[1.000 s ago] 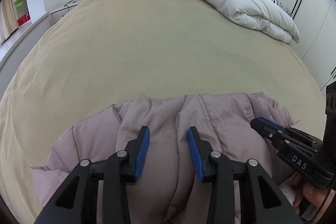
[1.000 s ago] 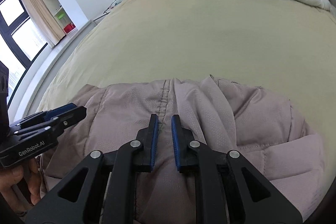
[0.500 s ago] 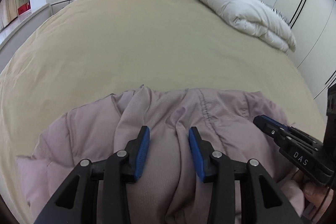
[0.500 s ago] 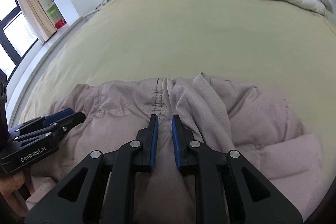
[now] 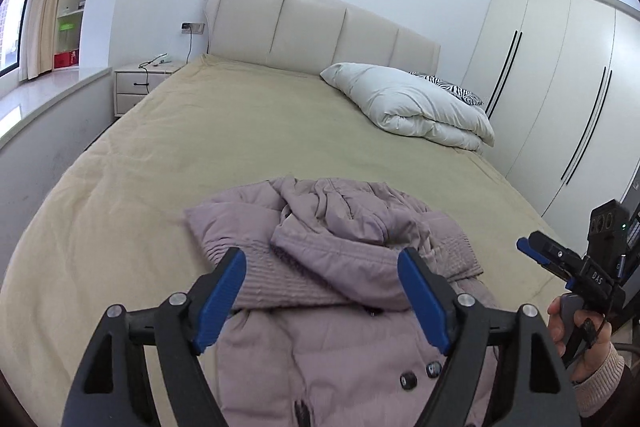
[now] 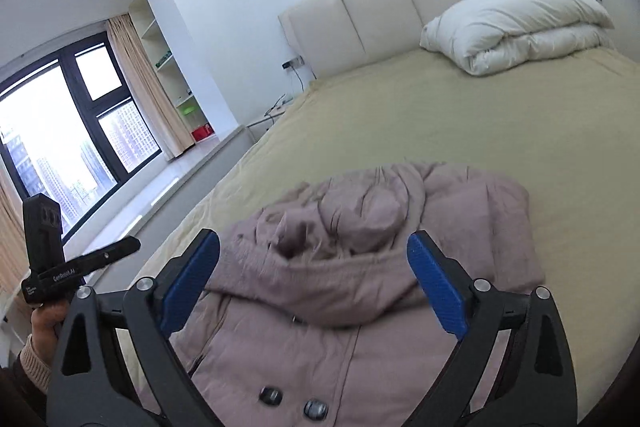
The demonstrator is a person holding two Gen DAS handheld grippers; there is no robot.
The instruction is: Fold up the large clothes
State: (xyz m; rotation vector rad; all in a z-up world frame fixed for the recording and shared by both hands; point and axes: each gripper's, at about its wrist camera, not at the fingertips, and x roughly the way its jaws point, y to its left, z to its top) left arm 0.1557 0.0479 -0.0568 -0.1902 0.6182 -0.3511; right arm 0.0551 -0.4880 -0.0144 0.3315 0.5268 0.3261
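Observation:
A mauve padded jacket [image 5: 340, 267] lies on the tan bed [image 5: 240, 139], front up with dark buttons showing and its upper part folded down over the body; it also shows in the right wrist view [image 6: 360, 267]. My left gripper [image 5: 322, 297] is wide open and empty, raised above the jacket's near part. My right gripper [image 6: 314, 285] is wide open and empty, also above the jacket. The right gripper appears at the right edge of the left wrist view [image 5: 560, 263]; the left gripper shows at the left of the right wrist view [image 6: 80, 265].
A folded white duvet [image 5: 412, 107] lies at the bed's far right by the cream headboard [image 5: 320, 23]. A nightstand [image 5: 140, 83] and a window ledge [image 5: 40, 99] run along the left. White wardrobe doors [image 5: 560, 87] stand at the right.
Both grippers have let go of the jacket, opened wide and lifted back and up. The jacket's top part now lies folded over its body.

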